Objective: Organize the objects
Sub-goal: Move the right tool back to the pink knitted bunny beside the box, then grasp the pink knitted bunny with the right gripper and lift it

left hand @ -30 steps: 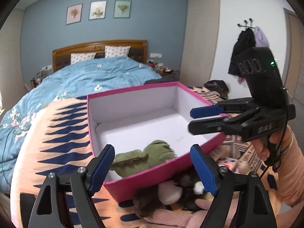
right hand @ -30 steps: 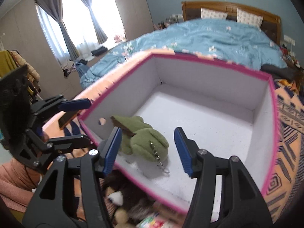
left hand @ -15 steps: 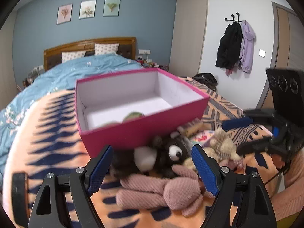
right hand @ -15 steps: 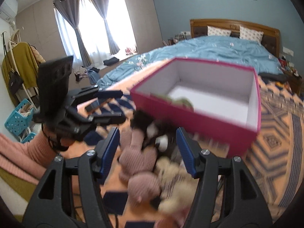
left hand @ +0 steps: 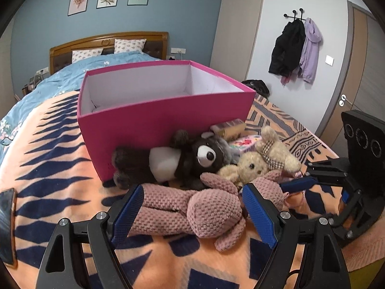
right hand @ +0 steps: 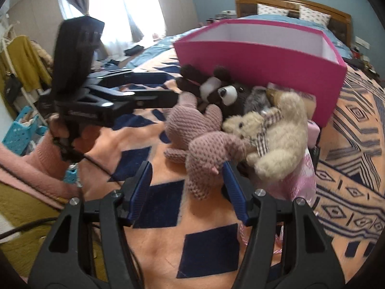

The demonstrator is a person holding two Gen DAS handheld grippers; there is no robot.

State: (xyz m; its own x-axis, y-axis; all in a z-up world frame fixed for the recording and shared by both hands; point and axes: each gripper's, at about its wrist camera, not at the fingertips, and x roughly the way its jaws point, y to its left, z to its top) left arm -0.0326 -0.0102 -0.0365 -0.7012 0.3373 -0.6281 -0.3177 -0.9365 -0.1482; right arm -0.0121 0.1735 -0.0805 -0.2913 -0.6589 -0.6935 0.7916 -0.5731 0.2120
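A pink box [left hand: 166, 113] with a white inside stands on the patterned blanket; it also shows in the right wrist view [right hand: 259, 55]. In front of it lie a dark brown plush bear [left hand: 182, 159], a cream plush bear [left hand: 262, 161] and a pink knitted plush [left hand: 192, 212]. My left gripper [left hand: 192, 214] is open, its jaws either side of the pink knitted plush. My right gripper [right hand: 187, 190] is open, with a limb of the pink knitted plush [right hand: 204, 139] between its jaws. The cream bear [right hand: 276, 132] and brown bear [right hand: 223, 91] lie just beyond.
A phone [left hand: 6, 226] lies on the blanket at the left edge. A small box [left hand: 228, 127] and a pink packet [left hand: 243, 142] sit behind the toys. A bed with a blue cover [left hand: 72, 77] lies behind. Coats [left hand: 296, 48] hang on the right wall.
Both grippers have pulled back from over the box and dropped low to the toys in front of it. The green plush in the box is no longer in sight.
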